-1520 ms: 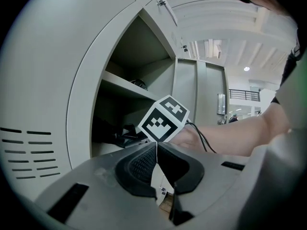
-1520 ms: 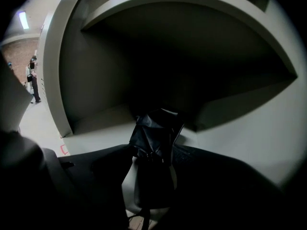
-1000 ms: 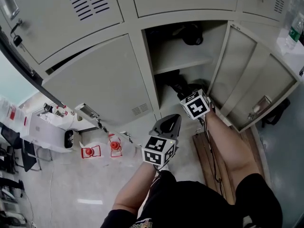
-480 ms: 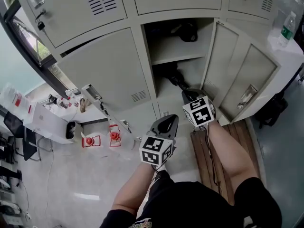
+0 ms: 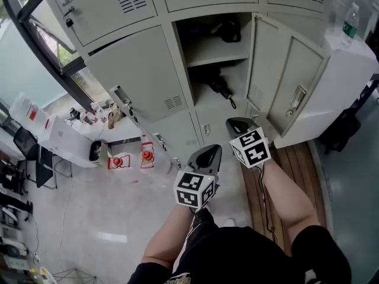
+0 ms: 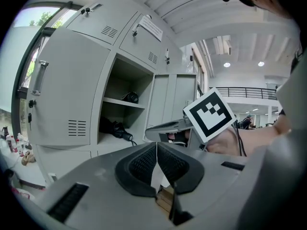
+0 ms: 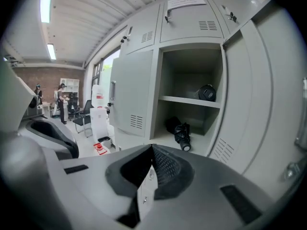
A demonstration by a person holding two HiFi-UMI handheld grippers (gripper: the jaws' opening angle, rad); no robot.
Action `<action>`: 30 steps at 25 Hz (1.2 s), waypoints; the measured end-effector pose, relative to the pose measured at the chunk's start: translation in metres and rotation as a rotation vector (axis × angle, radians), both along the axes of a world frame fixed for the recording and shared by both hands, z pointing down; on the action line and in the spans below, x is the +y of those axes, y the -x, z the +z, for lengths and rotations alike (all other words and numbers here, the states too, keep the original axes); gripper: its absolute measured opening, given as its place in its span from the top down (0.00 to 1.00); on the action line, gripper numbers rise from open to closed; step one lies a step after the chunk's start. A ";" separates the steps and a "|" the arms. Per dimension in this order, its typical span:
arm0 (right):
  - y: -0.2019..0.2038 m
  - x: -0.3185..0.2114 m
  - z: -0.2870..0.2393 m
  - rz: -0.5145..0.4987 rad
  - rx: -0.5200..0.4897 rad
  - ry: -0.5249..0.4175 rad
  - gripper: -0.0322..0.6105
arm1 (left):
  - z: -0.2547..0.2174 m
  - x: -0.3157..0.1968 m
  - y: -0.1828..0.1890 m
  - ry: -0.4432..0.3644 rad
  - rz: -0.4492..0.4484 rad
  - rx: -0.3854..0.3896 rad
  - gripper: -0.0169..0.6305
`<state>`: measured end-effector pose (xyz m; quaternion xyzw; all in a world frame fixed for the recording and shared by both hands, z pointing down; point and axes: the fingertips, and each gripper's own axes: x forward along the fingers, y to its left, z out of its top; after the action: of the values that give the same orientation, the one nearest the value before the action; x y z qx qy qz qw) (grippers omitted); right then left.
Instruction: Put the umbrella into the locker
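A folded black umbrella point(image 5: 219, 87) lies on the floor of the open locker's lower compartment point(image 5: 232, 102), also seen in the left gripper view point(image 6: 114, 128) and the right gripper view point(image 7: 182, 132). My right gripper point(image 5: 237, 123) hangs in front of the locker, well short of the umbrella. Its jaws point(image 7: 152, 150) are shut with nothing between them. My left gripper point(image 5: 208, 154) is lower and to the left, nearer my body. It is shut too and empty point(image 6: 157, 147). The right gripper's marker cube point(image 6: 210, 114) shows in the left gripper view.
The locker door point(image 5: 284, 81) stands swung open to the right. A dark round object point(image 5: 230, 31) sits on the upper shelf. A wooden board point(image 5: 296, 158) lies on the floor under the door. Red items point(image 5: 118, 160) and a white box are on the floor at left.
Both grippers have drawn back from the locker toward my body. The right one has come out of the lower compartment, and the umbrella stays lying inside.
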<state>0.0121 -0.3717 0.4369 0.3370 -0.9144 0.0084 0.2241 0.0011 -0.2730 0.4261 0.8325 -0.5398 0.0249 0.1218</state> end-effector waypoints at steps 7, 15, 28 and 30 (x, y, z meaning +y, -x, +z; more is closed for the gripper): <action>-0.011 0.050 0.011 -0.015 -0.014 0.023 0.87 | 0.022 0.040 -0.005 0.047 -0.004 -0.001 0.95; -0.003 0.093 0.018 0.022 -0.058 0.061 0.87 | 0.034 0.065 0.016 0.075 0.019 0.009 0.95; 0.021 0.172 0.013 0.118 -0.114 0.085 0.87 | 0.031 0.122 0.062 0.072 0.074 0.029 0.95; 0.022 0.181 0.018 0.128 -0.109 0.092 0.87 | 0.033 0.130 0.066 0.068 0.082 0.030 0.95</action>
<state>-0.0103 -0.1905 0.4548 0.3829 -0.9006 0.0832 0.1882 -0.0644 -0.1432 0.4594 0.8498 -0.5021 0.0358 0.1566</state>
